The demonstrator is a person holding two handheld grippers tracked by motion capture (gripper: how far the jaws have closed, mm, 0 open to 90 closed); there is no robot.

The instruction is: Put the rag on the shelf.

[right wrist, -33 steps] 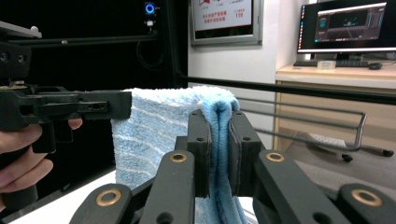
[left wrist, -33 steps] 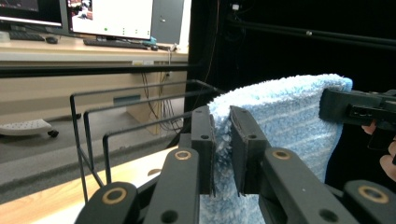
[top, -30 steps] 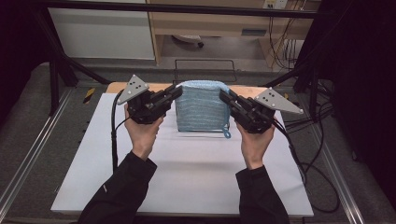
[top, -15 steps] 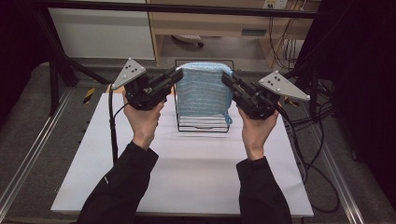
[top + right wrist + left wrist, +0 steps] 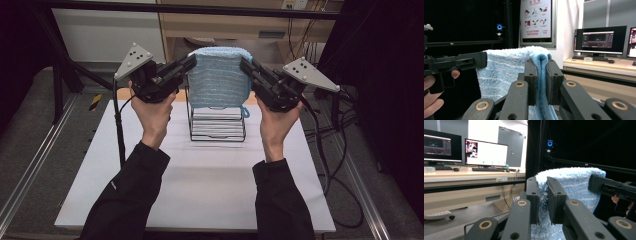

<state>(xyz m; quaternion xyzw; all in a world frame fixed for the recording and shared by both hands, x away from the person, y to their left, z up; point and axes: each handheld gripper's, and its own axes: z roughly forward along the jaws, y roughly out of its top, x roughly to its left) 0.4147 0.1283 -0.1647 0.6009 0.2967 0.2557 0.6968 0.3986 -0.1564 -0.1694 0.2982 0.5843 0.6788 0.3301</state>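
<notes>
Lifting: blue towel [image 5: 218, 77] is now rising clear above wire rack [image 5: 217, 124], unlike a second ago.
Left gripper [image 5: 189, 63]: clamping towel's 9 o'clock corner.
Right gripper [image 5: 246, 65]: clamping 3 o'clock corner.
Meaning: towel is coming off the rack.

blue towel held up by its top corners

the light blue towel [image 5: 219, 77] is fluffy terry with faint paler stripes and a small loop at its lower right corner. it hangs spread flat and upright, its top two corners pinched, its lower edge draping just in front of the black wire rack [image 5: 217, 125] on the white table.
</notes>
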